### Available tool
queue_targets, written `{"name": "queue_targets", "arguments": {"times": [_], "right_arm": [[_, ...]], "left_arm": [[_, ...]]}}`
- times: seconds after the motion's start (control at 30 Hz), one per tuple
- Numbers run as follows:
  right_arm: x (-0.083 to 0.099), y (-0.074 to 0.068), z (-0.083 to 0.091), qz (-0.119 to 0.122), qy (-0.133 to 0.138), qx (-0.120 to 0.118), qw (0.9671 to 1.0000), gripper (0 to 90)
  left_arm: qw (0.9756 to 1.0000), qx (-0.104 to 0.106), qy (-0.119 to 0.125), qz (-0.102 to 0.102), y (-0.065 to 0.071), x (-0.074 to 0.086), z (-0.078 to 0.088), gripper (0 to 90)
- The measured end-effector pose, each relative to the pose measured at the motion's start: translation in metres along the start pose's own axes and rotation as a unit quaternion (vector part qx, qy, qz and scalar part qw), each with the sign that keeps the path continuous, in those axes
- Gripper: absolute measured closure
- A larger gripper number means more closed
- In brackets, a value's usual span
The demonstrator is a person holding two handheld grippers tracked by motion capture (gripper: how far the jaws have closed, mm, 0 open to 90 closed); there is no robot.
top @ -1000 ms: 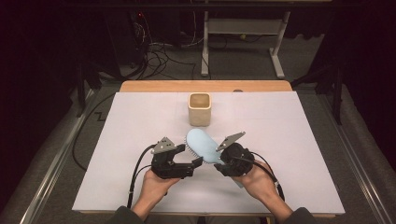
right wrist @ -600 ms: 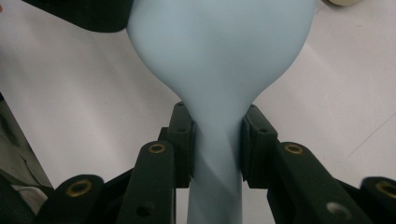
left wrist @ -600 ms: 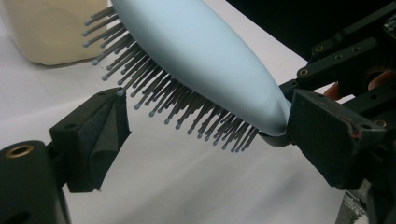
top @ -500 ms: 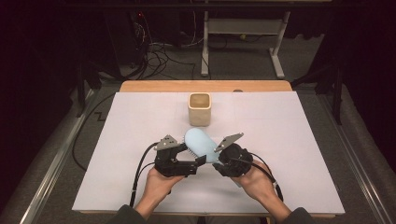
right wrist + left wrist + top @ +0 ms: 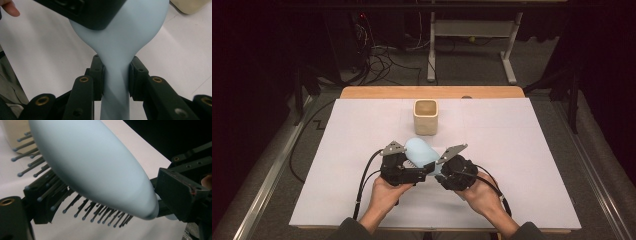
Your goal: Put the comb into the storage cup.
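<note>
A light blue hairbrush (image 5: 419,152) hangs just above the white table sheet, head pointing away from the person. My right gripper (image 5: 438,169) is shut on its handle; in the right gripper view both pads press the narrow neck (image 5: 116,77) of the brush (image 5: 120,37). My left gripper (image 5: 424,172) reaches in from the left at the brush head. In the left gripper view the head (image 5: 95,165) lies between the jaws, one pad among the bristles (image 5: 42,200), the other block (image 5: 180,192) close by the neck. Whether they press is unclear.
A beige square cup (image 5: 426,117) stands upright on the white sheet (image 5: 522,150) just beyond the brush. The wooden table edge (image 5: 372,92) runs along the back. Cables and a metal frame lie on the floor beyond the table.
Both hands and the brush have drifted slightly left and away from the person. The right grip on the handle is unchanged.
</note>
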State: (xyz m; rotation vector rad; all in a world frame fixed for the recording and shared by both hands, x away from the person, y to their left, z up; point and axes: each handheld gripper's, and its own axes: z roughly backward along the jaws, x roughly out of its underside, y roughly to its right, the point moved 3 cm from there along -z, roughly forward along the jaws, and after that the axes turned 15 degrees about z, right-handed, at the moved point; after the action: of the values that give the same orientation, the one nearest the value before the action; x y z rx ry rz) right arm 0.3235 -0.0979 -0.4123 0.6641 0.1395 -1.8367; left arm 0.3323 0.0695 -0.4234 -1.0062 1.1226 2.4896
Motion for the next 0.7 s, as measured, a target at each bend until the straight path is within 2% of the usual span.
{"name": "queue_targets", "arguments": {"times": [0.17,0.4,0.53,0.7], "right_arm": [[-0.002,-0.002,-0.002,0.006,-0.002,0.001,1.0000,70.9],[-0.003,-0.002,-0.003,0.006,-0.005,0.002,1.0000,70.9],[-0.005,-0.004,-0.004,0.006,-0.005,0.001,1.0000,70.8],[-0.007,-0.003,-0.007,0.003,-0.001,-0.002,1.0000,70.8]], "left_arm": [[0.9999,-0.003,-0.002,0.011,0.000,-0.002,-0.001,15.8],[0.9997,0.003,-0.008,0.022,0.000,-0.005,0.004,21.2],[0.9996,0.016,-0.014,0.018,-0.001,-0.009,0.010,26.2],[0.9998,0.016,-0.011,0.009,0.001,-0.012,0.015,31.1]]}}
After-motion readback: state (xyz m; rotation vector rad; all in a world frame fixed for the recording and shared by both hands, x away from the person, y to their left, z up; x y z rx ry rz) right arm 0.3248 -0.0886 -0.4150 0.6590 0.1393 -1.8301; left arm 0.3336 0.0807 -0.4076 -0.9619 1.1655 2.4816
